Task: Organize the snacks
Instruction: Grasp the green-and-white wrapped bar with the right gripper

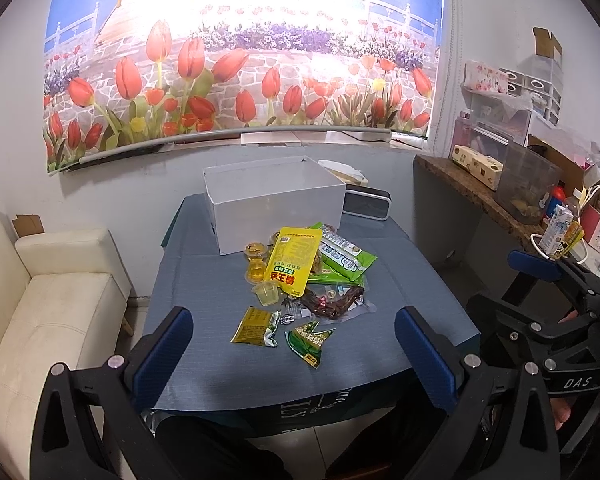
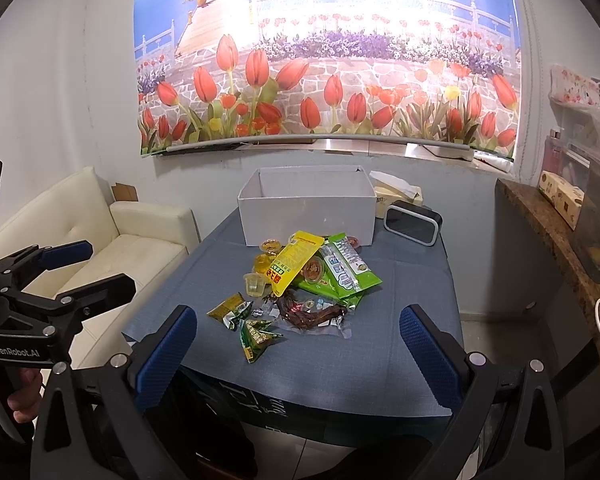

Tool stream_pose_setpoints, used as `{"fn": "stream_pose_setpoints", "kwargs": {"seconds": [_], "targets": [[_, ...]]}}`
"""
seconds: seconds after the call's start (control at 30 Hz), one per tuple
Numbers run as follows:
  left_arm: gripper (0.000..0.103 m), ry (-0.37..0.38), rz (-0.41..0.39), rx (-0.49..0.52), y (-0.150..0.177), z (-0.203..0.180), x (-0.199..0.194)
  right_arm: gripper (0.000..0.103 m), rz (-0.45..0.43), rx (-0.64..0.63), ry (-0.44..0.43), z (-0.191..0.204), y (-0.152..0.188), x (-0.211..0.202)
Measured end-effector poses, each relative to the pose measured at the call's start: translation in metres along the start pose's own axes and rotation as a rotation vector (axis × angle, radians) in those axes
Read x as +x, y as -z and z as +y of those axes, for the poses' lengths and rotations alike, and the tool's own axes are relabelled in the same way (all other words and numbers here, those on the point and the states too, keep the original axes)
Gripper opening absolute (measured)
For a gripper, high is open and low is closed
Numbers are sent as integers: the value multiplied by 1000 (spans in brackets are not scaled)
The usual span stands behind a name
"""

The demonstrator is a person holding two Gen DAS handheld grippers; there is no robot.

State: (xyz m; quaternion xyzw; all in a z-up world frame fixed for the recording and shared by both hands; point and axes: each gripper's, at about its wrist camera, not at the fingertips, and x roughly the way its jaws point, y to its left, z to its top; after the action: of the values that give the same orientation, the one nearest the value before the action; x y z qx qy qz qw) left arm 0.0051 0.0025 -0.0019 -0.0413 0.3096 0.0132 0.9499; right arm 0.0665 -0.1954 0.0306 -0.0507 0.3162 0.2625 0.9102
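A pile of snacks lies mid-table: a yellow pouch [image 1: 292,259] [image 2: 296,261], green packets [image 1: 346,258] [image 2: 344,270], clear jelly cups [image 1: 266,294] [image 2: 255,283], a brown dried-meat pack [image 1: 332,303] [image 2: 310,314], a small yellow-green sachet [image 1: 256,326] [image 2: 228,310] and a green triangular sachet [image 1: 310,340] [image 2: 256,338]. An empty white box [image 1: 276,204] [image 2: 308,208] stands behind them. My left gripper [image 1: 294,356] is open and empty, held before the table's near edge. My right gripper [image 2: 298,354] is open and empty too, just right of the left one.
The table has a blue-grey cloth [image 1: 220,360] [image 2: 360,372]. A black clock [image 1: 367,202] [image 2: 413,222] and a tissue pack [image 2: 396,192] sit beside the box. A cream sofa [image 1: 40,312] [image 2: 112,240] is on the left. A cluttered shelf [image 1: 520,184] [image 2: 568,216] is on the right.
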Motion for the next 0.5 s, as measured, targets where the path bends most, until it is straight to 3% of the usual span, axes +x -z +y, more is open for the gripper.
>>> {"fn": "stream_pose_setpoints", "kwargs": {"seconds": [0.23,0.33,0.5], "targets": [[103,3,11,-15,-3,7,20,103,6,12,-36,-16,-9,33],[103,18,22,-34,-5,12,33,103,49,22,-46,-26,-15,63],[103,34,78,-49,-5,21,63,103,117,-125,-1,-38,-18,130]]}}
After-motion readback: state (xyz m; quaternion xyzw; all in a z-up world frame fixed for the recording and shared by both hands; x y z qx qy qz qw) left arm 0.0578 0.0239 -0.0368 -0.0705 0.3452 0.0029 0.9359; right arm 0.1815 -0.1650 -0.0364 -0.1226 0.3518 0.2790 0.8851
